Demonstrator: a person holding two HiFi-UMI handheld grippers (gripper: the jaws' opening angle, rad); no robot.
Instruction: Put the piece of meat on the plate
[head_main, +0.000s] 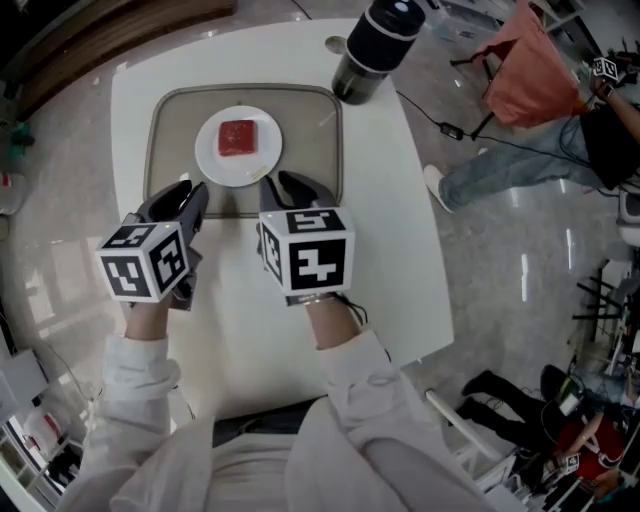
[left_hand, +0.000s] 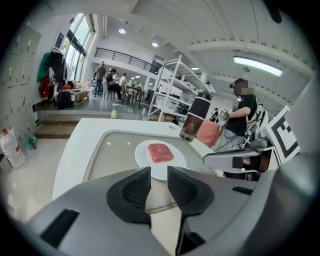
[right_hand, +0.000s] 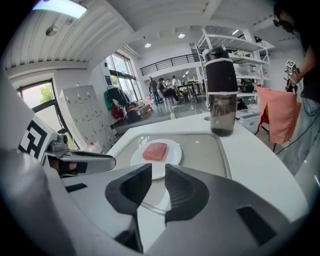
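A red square piece of meat (head_main: 237, 138) lies in the middle of a white plate (head_main: 212, 161), which stands on a grey tray (head_main: 312, 150) on the white table. My left gripper (head_main: 190, 197) hovers at the tray's near edge, left of the plate, open and empty. My right gripper (head_main: 291, 187) hovers beside it, at the plate's near right, also open with nothing between its pads. In the left gripper view the meat (left_hand: 160, 152) sits just beyond my left gripper (left_hand: 159, 176). The right gripper view shows the meat (right_hand: 155, 150) past my right gripper (right_hand: 158, 173).
A tall dark bottle (head_main: 375, 45) stands on the table just off the tray's far right corner. A person's legs (head_main: 520, 170) and cables lie on the floor to the right. The table's right edge (head_main: 430, 250) is close to my right arm.
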